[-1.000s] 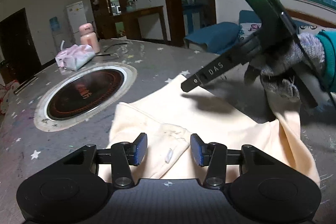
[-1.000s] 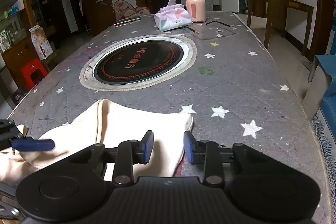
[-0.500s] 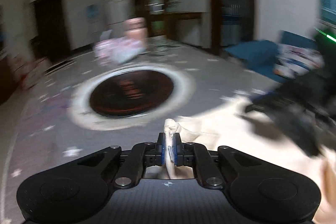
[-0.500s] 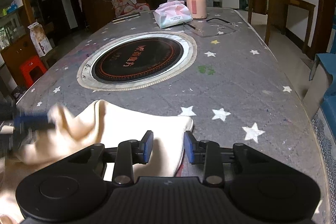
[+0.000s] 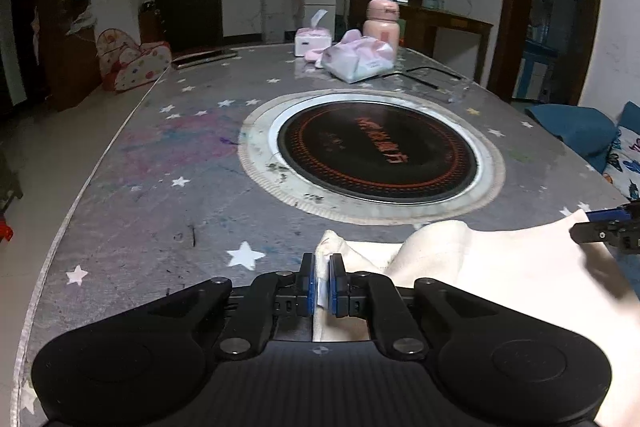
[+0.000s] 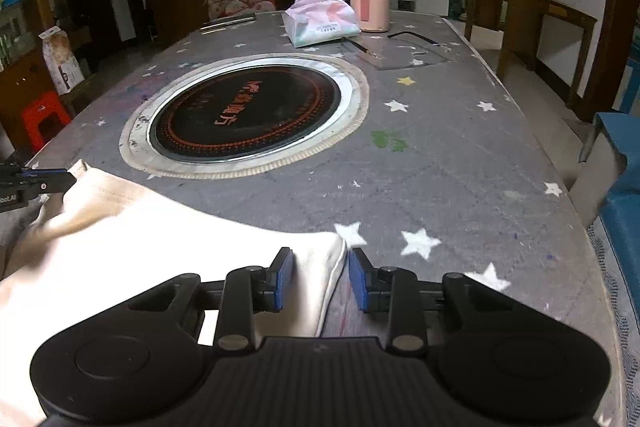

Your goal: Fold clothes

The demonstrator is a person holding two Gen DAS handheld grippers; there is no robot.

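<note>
A cream garment (image 5: 500, 279) lies on the near part of the grey star-patterned table (image 5: 168, 187). My left gripper (image 5: 321, 287) is shut on a bunched corner of the garment, which sticks up between the blue pads. My right gripper (image 6: 320, 281) is open, its jaws standing either side of another corner of the garment (image 6: 160, 251) that lies flat on the table. The right gripper's tips show at the right edge of the left wrist view (image 5: 612, 227), and the left gripper's tips at the left edge of the right wrist view (image 6: 36, 181).
A round black induction cooktop (image 5: 376, 155) is set into the table's middle. A tissue pack (image 5: 356, 61), a pink bottle (image 5: 382, 25) and a tissue box (image 5: 312, 41) stand at the far end. A blue sofa (image 6: 624, 187) is on the right.
My left gripper has shut on a corner of the garment and swung it to the left, spreading the cloth. My right gripper has stayed open over the other corner.
</note>
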